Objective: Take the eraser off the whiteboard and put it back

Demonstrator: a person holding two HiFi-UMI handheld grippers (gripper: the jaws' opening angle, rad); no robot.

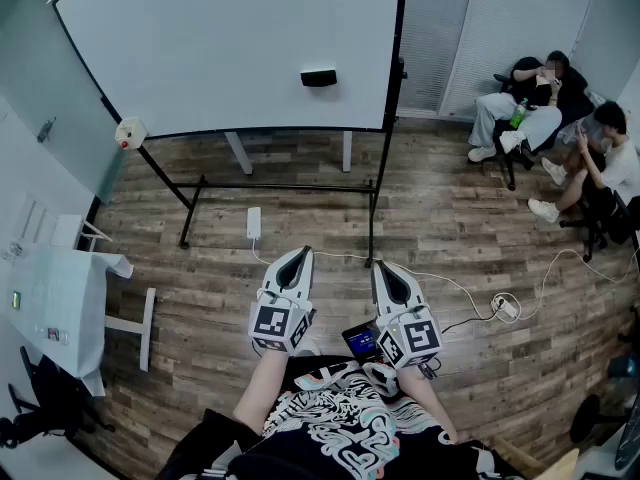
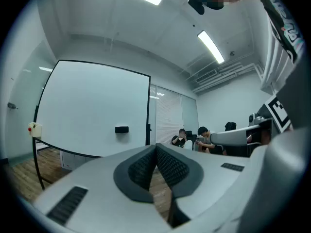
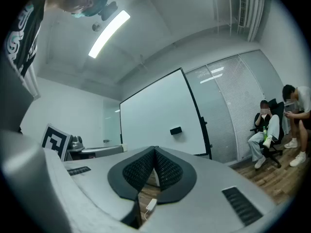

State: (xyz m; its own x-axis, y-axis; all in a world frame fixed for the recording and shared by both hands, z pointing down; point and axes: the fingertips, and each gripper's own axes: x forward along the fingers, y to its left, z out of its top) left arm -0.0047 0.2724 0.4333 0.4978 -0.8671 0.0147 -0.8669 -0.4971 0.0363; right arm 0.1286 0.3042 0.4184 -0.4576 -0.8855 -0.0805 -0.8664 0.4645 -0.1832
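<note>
Eraser (image 1: pixel 318 77) stuck on whiteboard (image 1: pixel 220 48), toward its right edge, well apart from both grippers. Left gripper (image 1: pixel 297 255) and right gripper (image 1: pixel 384 267) side by side above the wood floor (image 1: pixel 450 218), pointing at the board. Both have jaws closed tip to tip, nothing between them.

Black eraser (image 1: pixel 318 77); white whiteboard (image 1: pixel 220 48), black frame; brown wood-grain floor (image 1: pixel 450 228); left gripper (image 1: pixel 300 252), right gripper (image 1: pixel 381 265) white, black-white square markers.
</note>
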